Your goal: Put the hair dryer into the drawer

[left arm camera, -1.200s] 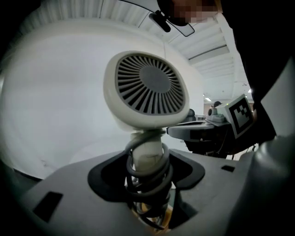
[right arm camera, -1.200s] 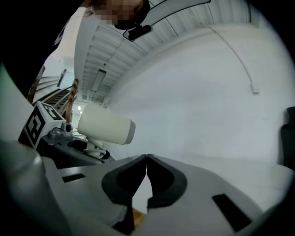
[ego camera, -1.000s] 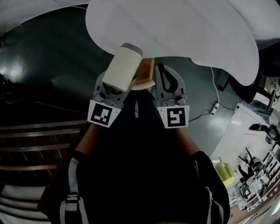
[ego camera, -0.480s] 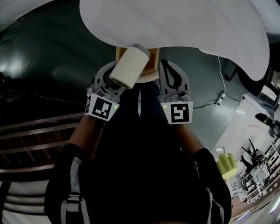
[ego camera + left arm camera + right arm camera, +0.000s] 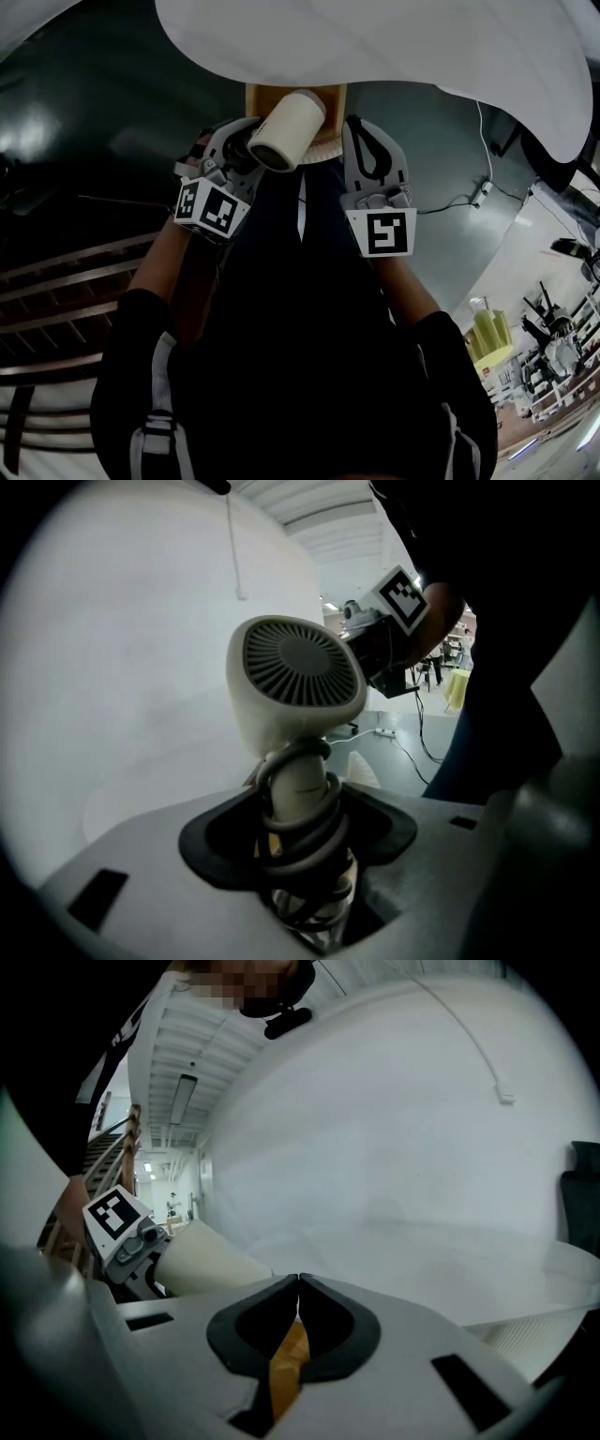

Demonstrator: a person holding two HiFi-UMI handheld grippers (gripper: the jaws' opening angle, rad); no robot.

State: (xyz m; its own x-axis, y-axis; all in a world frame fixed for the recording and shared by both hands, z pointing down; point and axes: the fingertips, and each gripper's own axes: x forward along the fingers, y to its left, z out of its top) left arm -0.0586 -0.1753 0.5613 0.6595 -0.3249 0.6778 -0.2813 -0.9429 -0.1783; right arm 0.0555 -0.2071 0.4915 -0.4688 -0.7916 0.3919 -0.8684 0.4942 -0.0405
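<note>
Change: cream plastic hair dryer (image 5: 286, 131) has sunk and rolled, barrel now toward 1 o'clock | left gripper (image 5: 239, 155): jaws clamped on its cord-wrapped handle (image 5: 302, 803) | right gripper (image 5: 366, 131): jaws together, empty | tan wooden box (image 5: 265, 94) at 12 o'clock, probably the drawer; insertion pending.

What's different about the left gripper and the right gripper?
The left gripper holds the hair dryer by its cord-wrapped handle; the right gripper holds nothing.
The left gripper's jaws stand apart around that handle; the right gripper's jaws are pressed together at the tips.
In the head view the left gripper sits tilted, while the right gripper sits straighter.
Both are grey, and each carries a black-and-white marker cube.
</note>
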